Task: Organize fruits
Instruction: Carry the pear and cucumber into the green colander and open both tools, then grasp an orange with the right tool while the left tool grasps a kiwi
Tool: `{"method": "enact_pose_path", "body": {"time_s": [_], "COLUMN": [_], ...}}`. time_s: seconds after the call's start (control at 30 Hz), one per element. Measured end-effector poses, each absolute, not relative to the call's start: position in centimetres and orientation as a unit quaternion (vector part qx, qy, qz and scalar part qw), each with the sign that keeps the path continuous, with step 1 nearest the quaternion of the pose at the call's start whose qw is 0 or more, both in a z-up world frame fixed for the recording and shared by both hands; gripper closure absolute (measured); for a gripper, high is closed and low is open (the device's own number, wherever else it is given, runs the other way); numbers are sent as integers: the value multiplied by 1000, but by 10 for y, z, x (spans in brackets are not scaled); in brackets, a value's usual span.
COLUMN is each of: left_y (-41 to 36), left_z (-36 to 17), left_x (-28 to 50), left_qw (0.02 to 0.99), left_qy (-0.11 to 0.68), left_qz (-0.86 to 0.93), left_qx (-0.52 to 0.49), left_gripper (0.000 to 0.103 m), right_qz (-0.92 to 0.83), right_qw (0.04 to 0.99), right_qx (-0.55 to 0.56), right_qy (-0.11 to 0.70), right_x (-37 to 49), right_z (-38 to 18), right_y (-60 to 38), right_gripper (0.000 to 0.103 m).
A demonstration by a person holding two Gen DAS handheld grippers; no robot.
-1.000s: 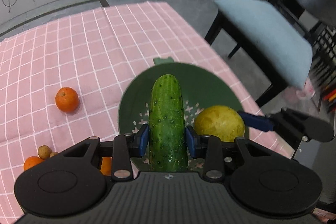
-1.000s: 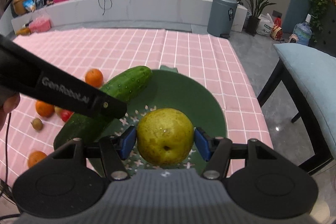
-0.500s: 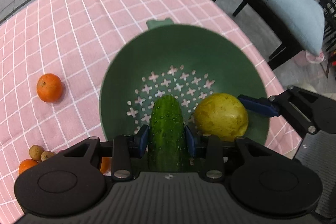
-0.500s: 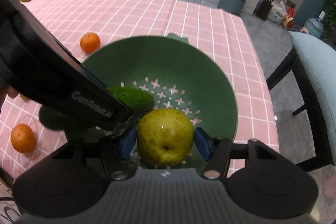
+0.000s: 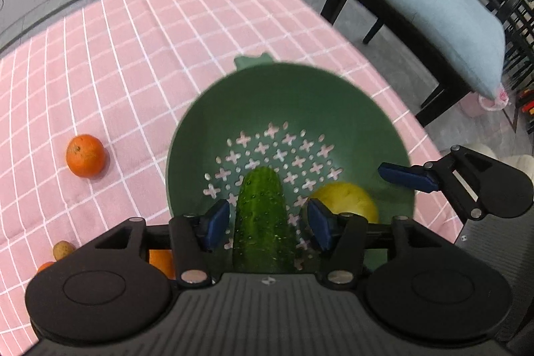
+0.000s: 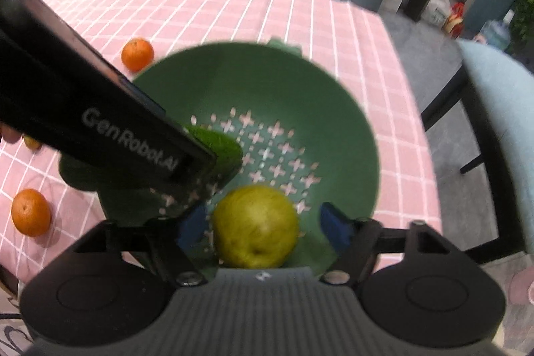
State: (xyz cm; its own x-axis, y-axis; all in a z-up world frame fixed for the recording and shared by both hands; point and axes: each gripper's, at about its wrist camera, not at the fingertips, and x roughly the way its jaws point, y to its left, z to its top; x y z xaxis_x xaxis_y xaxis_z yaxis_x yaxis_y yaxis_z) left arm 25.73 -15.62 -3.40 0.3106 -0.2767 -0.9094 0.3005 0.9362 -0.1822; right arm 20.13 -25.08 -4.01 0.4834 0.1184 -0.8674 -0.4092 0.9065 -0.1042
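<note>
A green colander (image 5: 300, 95) (image 6: 333, 109) stands on the pink checked tablecloth. Inside it lie a cucumber (image 5: 262, 219) (image 6: 220, 145) and a yellow-green pear (image 5: 350, 199) (image 6: 255, 224). My left gripper (image 5: 268, 222) is opening; its blue pads stand clear of the cucumber on both sides. My right gripper (image 6: 263, 226) is opening too, with the pear between its pads and gaps on either side. The right gripper's blue fingertip (image 5: 407, 177) shows over the colander's right rim, and the left gripper's black body crosses the right wrist view.
An orange (image 5: 85, 155) (image 6: 137, 54) lies left of the colander; another orange (image 6: 30, 212) and small brown fruits (image 5: 62, 249) sit nearer the front left. A chair with a pale blue cushion (image 5: 427, 5) stands off the table's right edge.
Both grippers went from shut on their fruit to open; the cucumber and the pear now rest in the colander. The cucumber's tip dropped from above the rim to the colander's floor.
</note>
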Motion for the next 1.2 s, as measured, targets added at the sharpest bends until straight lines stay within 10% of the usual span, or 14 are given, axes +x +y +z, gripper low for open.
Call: {"method": "enact_pose_path", "body": {"time_s": [0.53, 1.2], "left_y": [-93, 46], "left_z": [37, -12], "left_x": [174, 102], "left_qw": [879, 886], "left_qy": [444, 447], "left_qz": [-174, -78], "left_qx": [-26, -93], "left_gripper": [39, 39], "right_qz": [105, 148], "right_qw": [909, 884], "right_qx": [-51, 7], "right_qy": [400, 444], "right_x": [134, 94], "right_z": [24, -27], "right_y": [-240, -154], "right_gripper": [29, 49]}}
